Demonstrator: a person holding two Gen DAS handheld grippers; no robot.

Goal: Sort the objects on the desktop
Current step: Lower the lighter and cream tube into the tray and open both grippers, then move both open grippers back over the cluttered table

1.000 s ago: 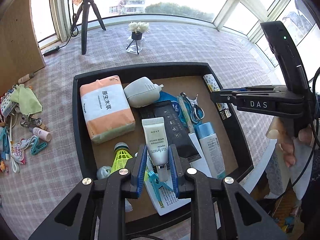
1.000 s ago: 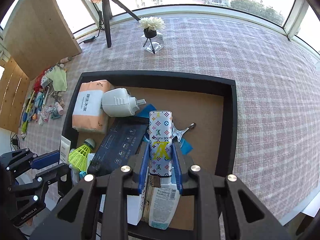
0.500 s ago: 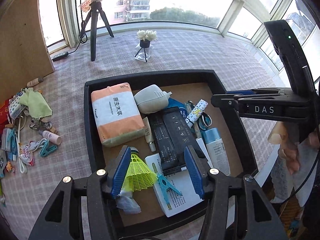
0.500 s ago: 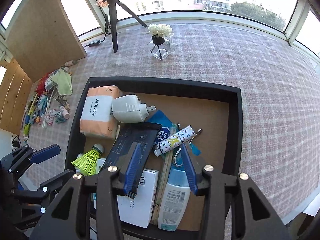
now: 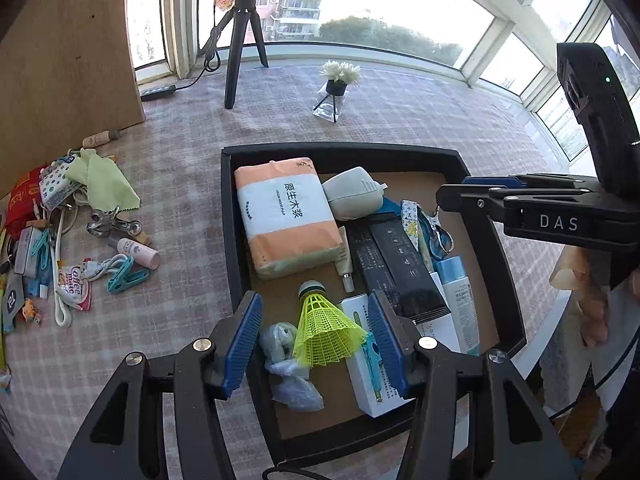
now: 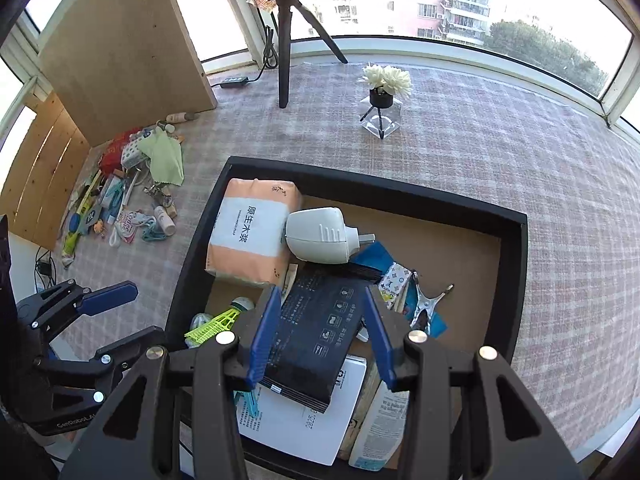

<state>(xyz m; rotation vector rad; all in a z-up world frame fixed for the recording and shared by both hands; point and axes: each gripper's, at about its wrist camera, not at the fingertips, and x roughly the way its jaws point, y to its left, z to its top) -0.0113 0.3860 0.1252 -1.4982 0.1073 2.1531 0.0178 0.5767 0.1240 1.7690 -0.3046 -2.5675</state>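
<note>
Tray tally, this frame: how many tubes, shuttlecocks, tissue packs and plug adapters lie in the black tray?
Tubes: 2, cream tube and patterned tube
Yellow shuttlecock: 1
Tissue pack: 1
White plug adapter: 1
Total: 5

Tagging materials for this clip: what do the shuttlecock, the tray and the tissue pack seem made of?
Shuttlecock: yellow plastic, going by its moulded mesh skirt.
Tray: matte black walls, brown fibreboard-like floor; probably cardboard or wood board.
Tissue pack: soft printed plastic wrap, slightly glossy and creased.

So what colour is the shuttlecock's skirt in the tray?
Neon yellow-green mesh on the shuttlecock, with a green-banded cork; clearest in the left wrist view.
</note>
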